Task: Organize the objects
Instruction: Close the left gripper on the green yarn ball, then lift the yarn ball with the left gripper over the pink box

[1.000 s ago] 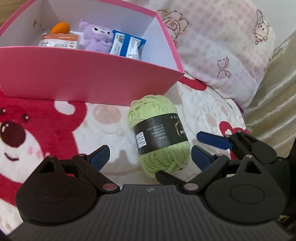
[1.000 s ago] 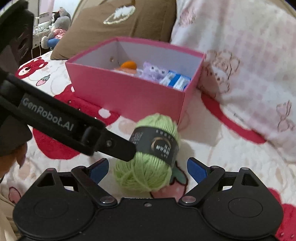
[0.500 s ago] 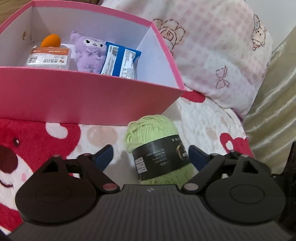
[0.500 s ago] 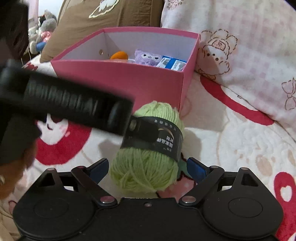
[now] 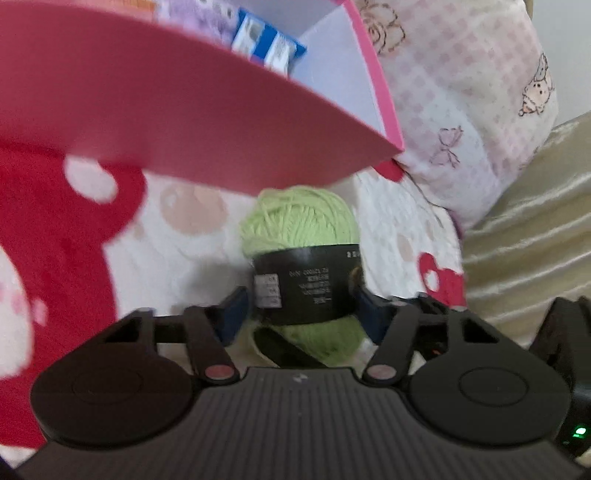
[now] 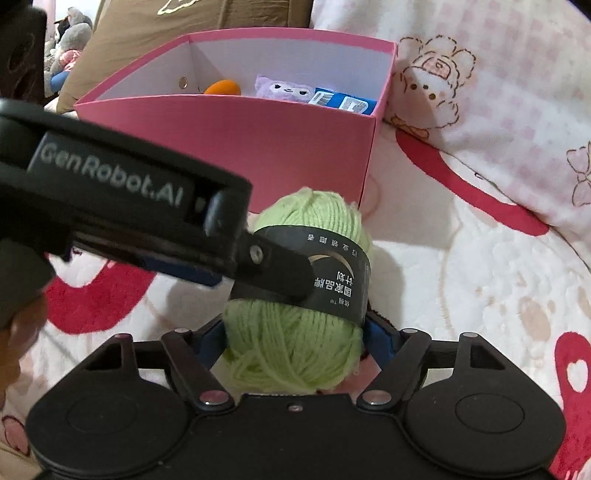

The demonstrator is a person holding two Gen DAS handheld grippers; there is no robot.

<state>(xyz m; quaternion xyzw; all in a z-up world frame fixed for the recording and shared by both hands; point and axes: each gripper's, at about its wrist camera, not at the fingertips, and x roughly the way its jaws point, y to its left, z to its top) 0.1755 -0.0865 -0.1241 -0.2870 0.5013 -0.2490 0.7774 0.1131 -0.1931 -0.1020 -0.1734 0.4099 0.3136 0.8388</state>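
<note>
Both my left gripper (image 5: 303, 306) and right gripper (image 6: 293, 338) have just been closing onto the yarn ball (image 6: 295, 332); the soft skein could squash or slip before reaching the pink box (image 6: 236, 147) at twelve o'clock.

We are looking at a bed covered by a fluffy white blanket (image 6: 461, 280) printed with red bears and hearts. A pink box (image 6: 258, 147) is sitting directly on the blanket, and a ball of light green yarn (image 6: 295, 332) with a black paper band is lying on the blanket just in front of the box's near corner. A pink checked pillow (image 5: 461, 110) is leaning at the blanket's edge beside the box, and a brown cushion (image 6: 177, 33) is resting behind it.
</note>
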